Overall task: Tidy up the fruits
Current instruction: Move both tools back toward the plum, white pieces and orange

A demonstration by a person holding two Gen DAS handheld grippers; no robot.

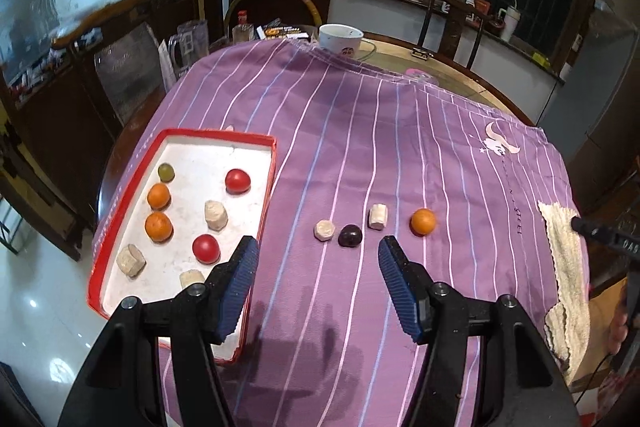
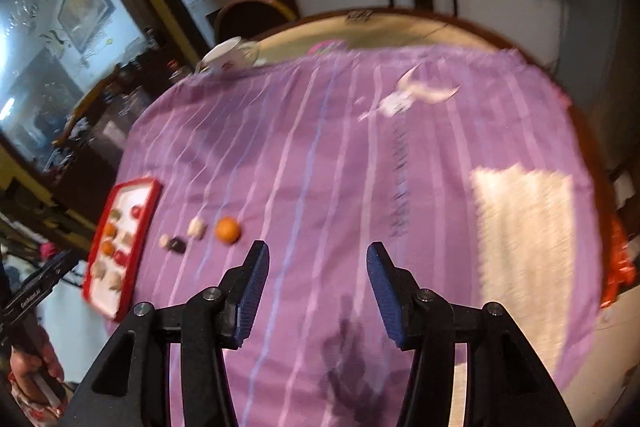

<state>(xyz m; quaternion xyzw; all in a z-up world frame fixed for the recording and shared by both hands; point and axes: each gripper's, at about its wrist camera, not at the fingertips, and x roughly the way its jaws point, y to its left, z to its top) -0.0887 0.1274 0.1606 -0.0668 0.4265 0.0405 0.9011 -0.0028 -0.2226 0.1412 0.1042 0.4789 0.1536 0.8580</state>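
1. while four pieces wait loose on the purple cloth (image 1: 360, 155) at frame centre, the red-rimmed tray (image 1: 120, 187) at lower left holds most fruit — sorting looks partway done.
2. left gripper (image 1: 318, 259) gapes empty just below the dark plum (image 1: 350, 235); right gripper (image 2: 316, 267) also spread, holding nothing.
3. next move, likely: descend and close on the plum — beside the pale chunk (image 1: 324, 229).

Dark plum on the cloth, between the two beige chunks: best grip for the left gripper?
Grip the dark plum across its round middle, coming straight down from above with the open left gripper. It sits close to the beige chunk on its left, apparently almost touching, so set the fingers near-to-far, not left-to-right; those sides look free.
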